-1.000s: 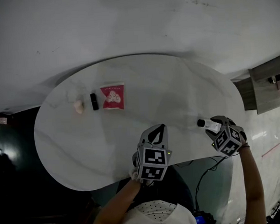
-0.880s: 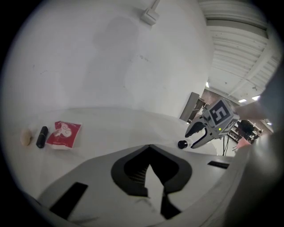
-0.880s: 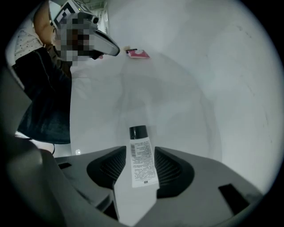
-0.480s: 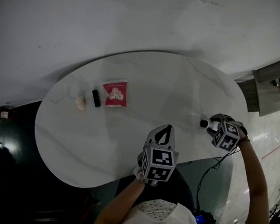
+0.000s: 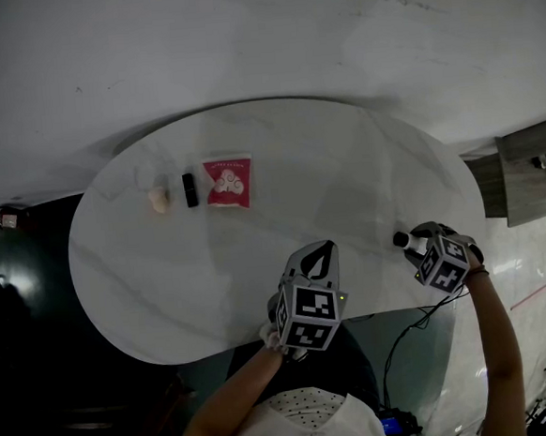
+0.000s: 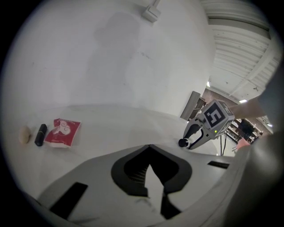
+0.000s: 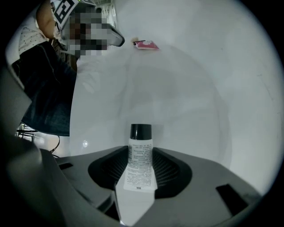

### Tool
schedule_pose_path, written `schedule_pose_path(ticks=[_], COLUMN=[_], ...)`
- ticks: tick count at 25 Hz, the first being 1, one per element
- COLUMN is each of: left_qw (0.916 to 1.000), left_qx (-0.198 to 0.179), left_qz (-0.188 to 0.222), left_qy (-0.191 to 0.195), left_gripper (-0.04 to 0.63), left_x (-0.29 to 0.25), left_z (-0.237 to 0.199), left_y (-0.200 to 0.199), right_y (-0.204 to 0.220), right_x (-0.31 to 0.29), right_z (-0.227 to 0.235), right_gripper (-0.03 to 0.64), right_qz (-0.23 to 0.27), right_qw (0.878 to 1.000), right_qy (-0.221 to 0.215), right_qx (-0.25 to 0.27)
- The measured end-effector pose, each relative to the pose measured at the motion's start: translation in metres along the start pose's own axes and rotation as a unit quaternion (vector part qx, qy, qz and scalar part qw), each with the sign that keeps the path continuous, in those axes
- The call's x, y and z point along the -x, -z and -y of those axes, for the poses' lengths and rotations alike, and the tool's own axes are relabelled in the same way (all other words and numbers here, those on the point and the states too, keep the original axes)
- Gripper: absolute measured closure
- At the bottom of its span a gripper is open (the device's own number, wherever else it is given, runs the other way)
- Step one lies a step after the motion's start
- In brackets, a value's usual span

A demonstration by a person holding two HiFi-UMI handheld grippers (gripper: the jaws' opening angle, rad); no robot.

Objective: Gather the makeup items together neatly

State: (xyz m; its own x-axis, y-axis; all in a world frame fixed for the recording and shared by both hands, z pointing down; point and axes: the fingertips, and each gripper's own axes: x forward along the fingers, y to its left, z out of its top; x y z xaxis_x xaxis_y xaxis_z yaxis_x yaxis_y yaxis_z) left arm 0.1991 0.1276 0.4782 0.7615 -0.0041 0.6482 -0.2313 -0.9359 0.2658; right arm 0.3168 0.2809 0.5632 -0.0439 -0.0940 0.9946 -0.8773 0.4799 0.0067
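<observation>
A white tube with a black cap (image 7: 140,160) lies near the right edge of the white oval table (image 5: 344,160). My right gripper (image 5: 418,246) points down over the tube. Its jaws have just been closing, with the tube between them and a gap showing on each side. The cap (image 5: 400,240) sticks out to the left. At the far left lie a red packet (image 5: 227,183), a black lipstick (image 5: 190,189) and a beige sponge (image 5: 159,198), side by side. My left gripper (image 5: 324,247) hangs over the near edge, shut and holding nothing.
Dark floor and cables lie below the table's near edge. A grey cabinet (image 5: 533,168) stands past the right end. The table's right edge is close to the tube.
The right gripper's marker cube has turned slightly over the tube, which stays between the jaws. The left gripper has kept still.
</observation>
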Motion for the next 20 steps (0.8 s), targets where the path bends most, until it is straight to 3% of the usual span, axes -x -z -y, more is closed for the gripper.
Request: schedule_pose_path(ticks=[10,20], left_qw=[1.0,0.9992], left_qx=[0.003,0.023], left_qz=[0.005,0.018], left_qy=[-0.001,-0.026], left_gripper=[0.566,0.567], left_x=[0.003,0.015], left_z=[-0.006,-0.031], left_y=[-0.003,-0.008], right_y=[-0.023,-0.111], right_x=[0.007,0.029], right_z=[-0.004,0.012], right_gripper=[0.42,0.42], right_qz=[0.047,0.145], right_qw=[0.997,0.978], right_qy=[-0.011,-0.01], right_qx=[-0.06,-0.149])
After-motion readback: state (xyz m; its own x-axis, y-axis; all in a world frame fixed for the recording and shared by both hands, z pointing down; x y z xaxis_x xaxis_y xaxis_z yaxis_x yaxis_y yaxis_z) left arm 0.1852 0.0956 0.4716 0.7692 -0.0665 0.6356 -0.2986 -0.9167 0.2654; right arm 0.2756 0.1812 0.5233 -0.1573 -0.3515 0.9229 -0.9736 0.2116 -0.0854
